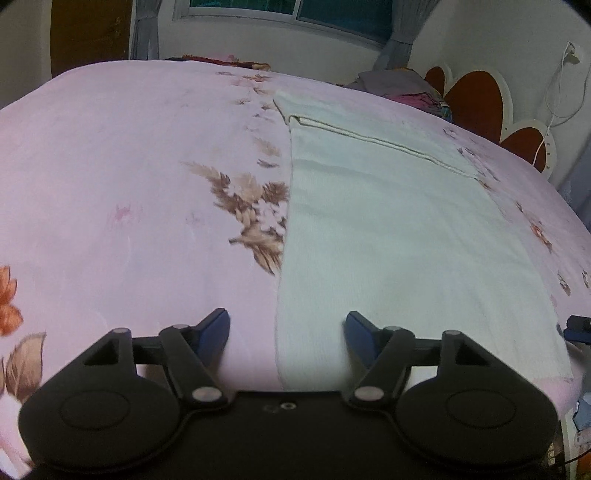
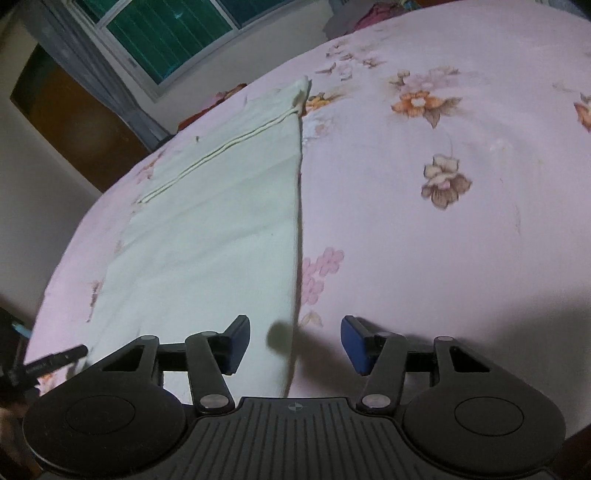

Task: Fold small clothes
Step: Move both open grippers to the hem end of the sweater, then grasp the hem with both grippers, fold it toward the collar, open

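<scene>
**Hovering over the pale cloth, both grippers empty**

Looking down at a pale mint-white garment (image 1: 388, 221) spread flat on a pink floral bedsheet (image 1: 129, 166). In the left wrist view it fills the centre-right of the frame, its long left edge running from upper centre down to the bottom centre. A stitched seam line crosses its far end, upper right of centre.

My left gripper (image 1: 287, 332) sits at the bottom of the frame, jaws apart, nothing pinched. The cloth's left edge passes between the two blue pads; the right pad (image 1: 360, 338) sits over cloth, the left pad (image 1: 214, 332) over bare sheet. Can't tell if either pad touches the fabric.

In the right wrist view the same garment (image 2: 214, 221) takes the centre-left, with its right edge dropping from the upper centre to the bottom centre. My right gripper (image 2: 293, 341) is also released, jaws apart, empty. That edge runs through the gap: left pad (image 2: 236, 343) over cloth, right pad (image 2: 356, 343) over sheet. Its shadow falls on the sheet just under the jaws.

Tip of the left gripper shows at the lower left edge of the right wrist view, near the garment's near corner.

Background: window (image 1: 288, 11) with curtains at top, brown door (image 2: 74, 122) at upper left, a pile of clothes (image 1: 399, 85) at the bed's far side.
</scene>
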Demonstrator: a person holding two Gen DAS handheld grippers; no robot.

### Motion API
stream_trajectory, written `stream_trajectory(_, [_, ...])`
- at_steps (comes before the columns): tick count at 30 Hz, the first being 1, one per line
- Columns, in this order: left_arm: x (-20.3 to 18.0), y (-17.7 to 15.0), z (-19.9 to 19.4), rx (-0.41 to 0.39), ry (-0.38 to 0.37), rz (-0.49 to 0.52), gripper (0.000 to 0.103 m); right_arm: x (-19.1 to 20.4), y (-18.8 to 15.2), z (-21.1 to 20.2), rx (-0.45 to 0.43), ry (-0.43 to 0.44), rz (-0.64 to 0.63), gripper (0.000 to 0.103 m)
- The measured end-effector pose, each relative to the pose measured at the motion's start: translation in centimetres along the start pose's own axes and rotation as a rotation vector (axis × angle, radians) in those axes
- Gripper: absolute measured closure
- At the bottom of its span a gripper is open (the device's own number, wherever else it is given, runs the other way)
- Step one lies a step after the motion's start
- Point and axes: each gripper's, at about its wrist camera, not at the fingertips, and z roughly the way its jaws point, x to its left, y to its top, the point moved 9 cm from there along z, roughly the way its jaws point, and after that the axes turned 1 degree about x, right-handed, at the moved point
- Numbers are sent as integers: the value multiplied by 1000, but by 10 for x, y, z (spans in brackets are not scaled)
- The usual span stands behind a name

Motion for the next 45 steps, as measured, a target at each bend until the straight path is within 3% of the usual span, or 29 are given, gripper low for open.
stream_trajectory(8, [-19, -20, -6, 14, -52, -25, 40, 10, -18, -1, 32, 88, 28, 48])
stream_trajectory(10, [-22, -22, -6, 19, -71, -32, 42, 11, -20, 1, 40, 106, 37, 50])
stream_trajectory(12, [-22, -23, -6, 19, -94, -53, 42, 12, -21, 3, 39, 108, 45, 59])
stream_trajectory(18, [-8, -25, -7, 4, -249, -238, 48, 2, -15, 8, 38, 164, 159, 64])
stream_trajectory(24, [-4, -27, -3, 16, -356, -328, 56, 10, -18, 10, 63, 212, 139, 64])
stream_trajectory(28, [0, -14, 9, 3, -350, -337, 58, -4, 2, 11, -8, 162, 175, 64])
stream_trajectory(32, [0, -1, 23, 14, -385, -340, 58, -16, 17, 21, -12, 169, 217, 64])
stream_trajectory(39, [-9, -13, 25, 92, -483, -295, 62, 3, -11, 19, 62, 254, 174, 64])
stream_trajectory(45, [-5, -12, 30, 99, -484, -309, 67, -6, -6, 16, 15, 275, 226, 72])
